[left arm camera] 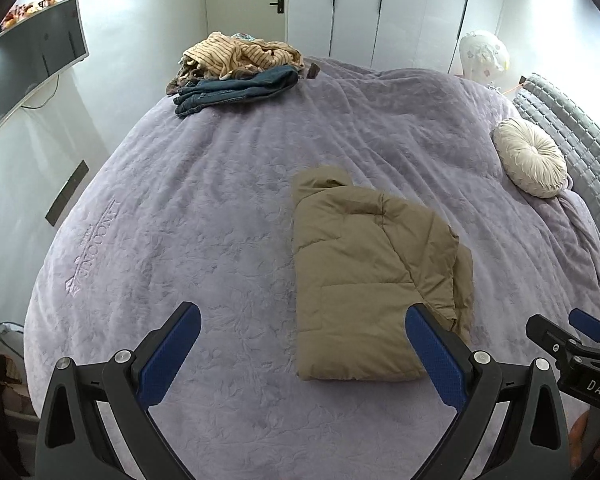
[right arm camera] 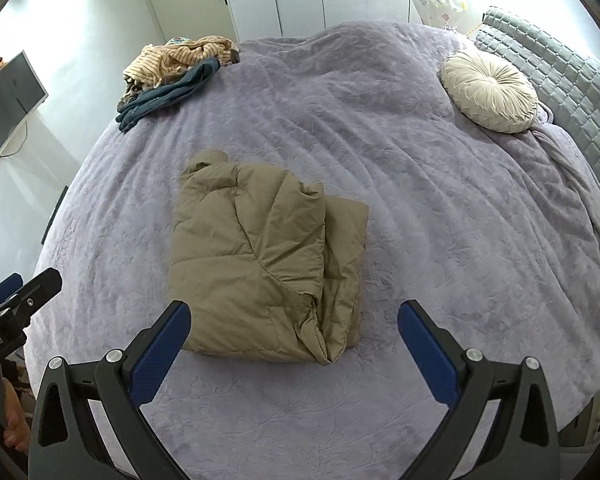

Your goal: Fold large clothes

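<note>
A tan puffer jacket lies folded into a compact rectangle on the lilac bed cover, hood end pointing away from me. It also shows in the right wrist view. My left gripper is open and empty, held above the cover just short of the jacket's near left corner. My right gripper is open and empty, held above the jacket's near edge. The right gripper also shows at the right edge of the left wrist view.
A pile of unfolded clothes, striped beige on dark blue denim, lies at the far left corner of the bed. A round cream cushion rests by the grey quilted headboard. A wall-mounted TV hangs at left; wardrobe doors stand behind.
</note>
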Tool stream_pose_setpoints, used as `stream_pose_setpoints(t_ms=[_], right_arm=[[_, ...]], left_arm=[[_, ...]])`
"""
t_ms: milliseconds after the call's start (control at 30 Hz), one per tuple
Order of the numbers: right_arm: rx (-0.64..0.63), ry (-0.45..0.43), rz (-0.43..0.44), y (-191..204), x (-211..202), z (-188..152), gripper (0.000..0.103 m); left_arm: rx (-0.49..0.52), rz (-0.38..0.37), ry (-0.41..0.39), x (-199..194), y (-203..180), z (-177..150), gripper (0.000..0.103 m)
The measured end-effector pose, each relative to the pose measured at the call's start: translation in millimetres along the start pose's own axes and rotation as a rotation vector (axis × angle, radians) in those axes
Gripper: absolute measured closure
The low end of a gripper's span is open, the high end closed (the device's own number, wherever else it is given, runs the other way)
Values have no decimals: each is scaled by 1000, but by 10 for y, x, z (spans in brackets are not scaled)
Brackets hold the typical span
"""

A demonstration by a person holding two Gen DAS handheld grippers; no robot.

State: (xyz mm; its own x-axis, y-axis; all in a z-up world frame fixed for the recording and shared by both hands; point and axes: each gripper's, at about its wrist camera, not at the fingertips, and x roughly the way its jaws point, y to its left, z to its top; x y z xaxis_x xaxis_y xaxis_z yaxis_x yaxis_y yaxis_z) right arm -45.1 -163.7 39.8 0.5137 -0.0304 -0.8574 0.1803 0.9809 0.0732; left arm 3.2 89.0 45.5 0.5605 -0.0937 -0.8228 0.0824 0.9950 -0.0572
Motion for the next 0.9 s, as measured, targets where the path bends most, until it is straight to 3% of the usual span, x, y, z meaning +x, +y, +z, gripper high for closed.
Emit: stream_pose_setpoints(t_ms=[900], right_arm=[[3, 5, 4, 4, 13, 12, 0]], left_arm=[[3, -4, 2, -15, -47, 7, 1]])
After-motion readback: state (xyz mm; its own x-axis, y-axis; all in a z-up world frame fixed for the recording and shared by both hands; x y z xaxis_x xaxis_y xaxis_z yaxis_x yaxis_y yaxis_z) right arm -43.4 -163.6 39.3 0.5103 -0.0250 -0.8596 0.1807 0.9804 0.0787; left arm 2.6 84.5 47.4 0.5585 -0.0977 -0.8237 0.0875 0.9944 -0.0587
